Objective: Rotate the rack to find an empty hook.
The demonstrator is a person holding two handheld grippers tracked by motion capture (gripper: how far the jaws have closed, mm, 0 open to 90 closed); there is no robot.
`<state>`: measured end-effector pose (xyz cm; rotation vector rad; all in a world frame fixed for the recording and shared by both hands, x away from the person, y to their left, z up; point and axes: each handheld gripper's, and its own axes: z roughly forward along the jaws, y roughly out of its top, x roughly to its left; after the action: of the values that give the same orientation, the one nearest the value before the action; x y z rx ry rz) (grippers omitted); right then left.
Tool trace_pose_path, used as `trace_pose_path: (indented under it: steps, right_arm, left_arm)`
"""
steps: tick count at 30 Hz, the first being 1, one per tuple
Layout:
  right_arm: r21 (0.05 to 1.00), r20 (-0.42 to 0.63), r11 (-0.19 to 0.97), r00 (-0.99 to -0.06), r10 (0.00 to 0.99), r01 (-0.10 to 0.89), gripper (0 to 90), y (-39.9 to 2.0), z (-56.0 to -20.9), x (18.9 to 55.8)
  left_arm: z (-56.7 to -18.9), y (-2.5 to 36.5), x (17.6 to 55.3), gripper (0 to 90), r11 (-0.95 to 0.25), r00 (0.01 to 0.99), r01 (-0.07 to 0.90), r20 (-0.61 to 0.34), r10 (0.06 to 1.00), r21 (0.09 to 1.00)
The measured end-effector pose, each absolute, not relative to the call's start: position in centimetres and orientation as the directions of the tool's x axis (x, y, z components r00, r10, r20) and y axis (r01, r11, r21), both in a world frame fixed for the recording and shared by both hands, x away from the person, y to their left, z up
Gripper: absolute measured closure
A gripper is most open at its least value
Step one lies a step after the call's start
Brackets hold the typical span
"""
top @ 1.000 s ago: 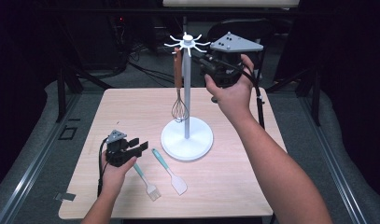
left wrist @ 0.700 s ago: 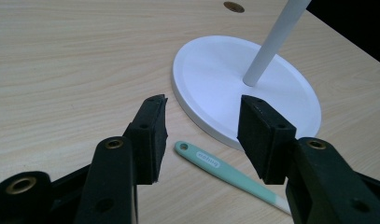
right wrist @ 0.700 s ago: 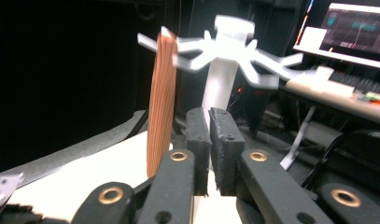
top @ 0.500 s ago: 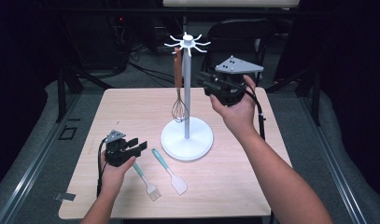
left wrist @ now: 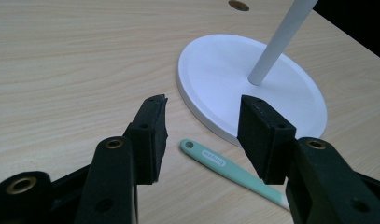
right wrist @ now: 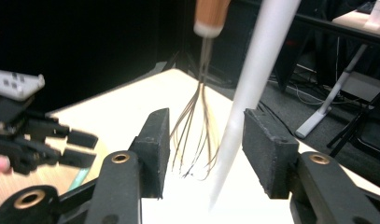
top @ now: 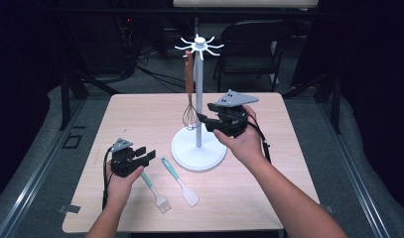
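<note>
My right tongs (top: pixel 205 120) hang beside the white pole of the utensil stand (top: pixel 198 148), level with the wire head of the whisk (top: pixel 190 116). Their jaws have just been opening and now stand wide, with nothing pressed between the pads. In the right gripper view the whisk (right wrist: pixel 197 126) and the blurred pole sit in the gap between the jaws, farther off and untouched as far as I can tell. The whisk hangs by its wooden handle from one of the white hooks at the top of the stand, its wires dangling just above the round base (the hook itself is too small to read closely).

My left tongs (top: pixel 140 157) rest low over the counter (top: pixel 269 188), near its left front part, jaws wide apart and holding nothing. In the left gripper view they frame the end of a teal handle (left wrist: pixel 225 165) lying on the wood just beside the rim of the stand's base (left wrist: pixel 253 88). From above, two teal-handled tools lie side by side in front of the base: a pastry brush (top: pixel 155 191) nearer my left hand, and a small spatula (top: pixel 182 183) to its right.
</note>
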<state>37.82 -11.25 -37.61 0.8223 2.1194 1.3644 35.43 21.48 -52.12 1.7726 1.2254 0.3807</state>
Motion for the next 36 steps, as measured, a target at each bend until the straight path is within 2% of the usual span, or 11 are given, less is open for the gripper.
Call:
trace_pose_path:
  steps: [13,16,19,25,33,36]
  right_arm:
    - [0.830,-0.029,0.435,-0.752,0.659,0.350,47.4,-9.3,-44.3,36.9]
    - [0.787,0.005,0.467,-0.761,0.649,0.403,52.8,-8.6,-46.3,36.5]
    - [0.762,0.002,0.499,-0.772,0.636,0.413,55.5,-7.8,-48.1,35.9]
    - [0.724,0.055,0.519,-0.788,0.613,0.455,56.9,-6.2,-51.6,34.8]
    - [0.696,0.093,0.527,-0.789,0.607,0.488,57.6,-4.7,-54.1,34.1]
    - [0.684,0.098,0.533,-0.787,0.609,0.498,60.4,-4.4,-54.9,34.0]
  left_arm:
    - [-52.3,21.5,35.4,51.7,-0.087,0.457,0.575,-0.231,0.859,0.814]
    - [-52.3,21.5,35.4,51.7,-0.087,0.459,0.573,-0.230,0.858,0.815]
    - [-52.3,21.5,35.4,51.7,-0.087,0.457,0.575,-0.232,0.859,0.814]
    - [-52.4,21.4,35.4,51.7,-0.090,0.459,0.577,-0.231,0.858,0.812]
    - [-52.4,21.4,35.4,51.6,-0.090,0.459,0.579,-0.233,0.857,0.810]
    - [-52.5,21.5,35.4,51.7,-0.088,0.459,0.579,-0.234,0.857,0.811]
